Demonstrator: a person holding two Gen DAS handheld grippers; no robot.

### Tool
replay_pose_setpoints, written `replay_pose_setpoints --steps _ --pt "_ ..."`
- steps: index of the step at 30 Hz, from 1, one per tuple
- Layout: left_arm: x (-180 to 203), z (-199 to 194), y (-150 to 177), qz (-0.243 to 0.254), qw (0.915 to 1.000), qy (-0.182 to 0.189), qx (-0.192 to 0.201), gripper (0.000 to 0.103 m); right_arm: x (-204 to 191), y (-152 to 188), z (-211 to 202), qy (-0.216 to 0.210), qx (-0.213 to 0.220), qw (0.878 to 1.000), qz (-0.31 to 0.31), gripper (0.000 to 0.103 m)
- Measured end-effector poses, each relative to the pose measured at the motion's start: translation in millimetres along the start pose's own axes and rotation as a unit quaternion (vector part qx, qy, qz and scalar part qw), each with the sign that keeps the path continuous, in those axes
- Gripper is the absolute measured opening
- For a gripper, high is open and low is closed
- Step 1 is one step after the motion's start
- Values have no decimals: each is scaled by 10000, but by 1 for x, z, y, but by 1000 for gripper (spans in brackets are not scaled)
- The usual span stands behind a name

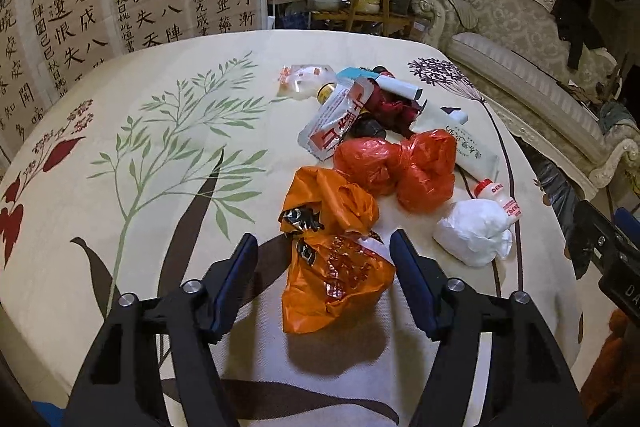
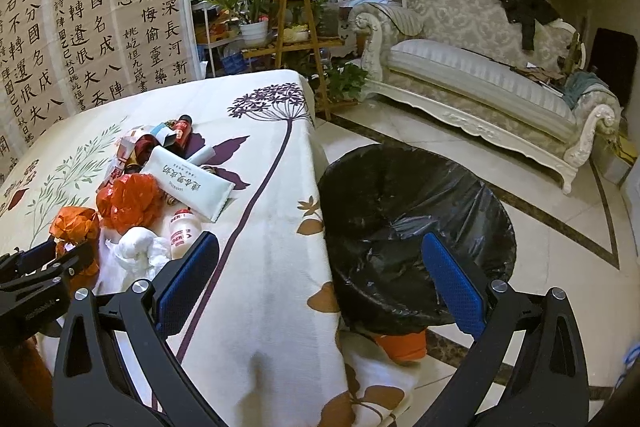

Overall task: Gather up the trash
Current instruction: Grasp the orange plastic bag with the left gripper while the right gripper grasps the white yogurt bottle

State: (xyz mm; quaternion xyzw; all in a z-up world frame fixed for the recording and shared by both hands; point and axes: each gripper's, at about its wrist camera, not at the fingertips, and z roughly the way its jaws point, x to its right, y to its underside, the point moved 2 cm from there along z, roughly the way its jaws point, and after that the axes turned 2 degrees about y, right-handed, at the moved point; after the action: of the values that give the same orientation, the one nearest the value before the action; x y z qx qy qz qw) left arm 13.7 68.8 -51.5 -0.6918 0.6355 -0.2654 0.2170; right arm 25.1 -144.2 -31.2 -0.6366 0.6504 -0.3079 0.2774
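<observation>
Left claw (image 1: pixel 322 247) half-wide, straddling the orange bag (image 1: pixel 334 279) on the table (image 1: pixel 120 227), pads not yet pressing, likely set to pinch it, while right claw (image 2: pixel 320 259) gapes empty over table edge and black-lined bin (image 2: pixel 416 227), seemingly awaiting the drop.

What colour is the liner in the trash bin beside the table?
Black, glossy plastic liner; the right wrist view shows it best.
</observation>
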Motion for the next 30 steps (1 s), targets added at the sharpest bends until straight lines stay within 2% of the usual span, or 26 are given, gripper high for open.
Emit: replay_pose_setpoints --steps 1,2,12,19,25,30 --pt "0 1 0 8 10000 71 -27 48 0 1 0 -26 -4 10000 -13 99" --pt "0 2 0 1 9999 159 -57 46 -1 1 0 -38 -8 10000 -30 99" --pt "-2 -11 0 112 9997 96 178 43 -16 0 -3 -174 -29 9997 -153 99" --pt "-23 -20 -1 12 9996 -99 267 43 -41 -1 -11 -419 34 9985 -351 97" --pt "-46 -22 3 -175 9993 -182 268 43 -53 -2 3 -537 -202 9976 -382 69" --pt "-59 -21 4 -263 9992 -193 234 43 -59 -3 19 -632 -432 9964 -375 57"
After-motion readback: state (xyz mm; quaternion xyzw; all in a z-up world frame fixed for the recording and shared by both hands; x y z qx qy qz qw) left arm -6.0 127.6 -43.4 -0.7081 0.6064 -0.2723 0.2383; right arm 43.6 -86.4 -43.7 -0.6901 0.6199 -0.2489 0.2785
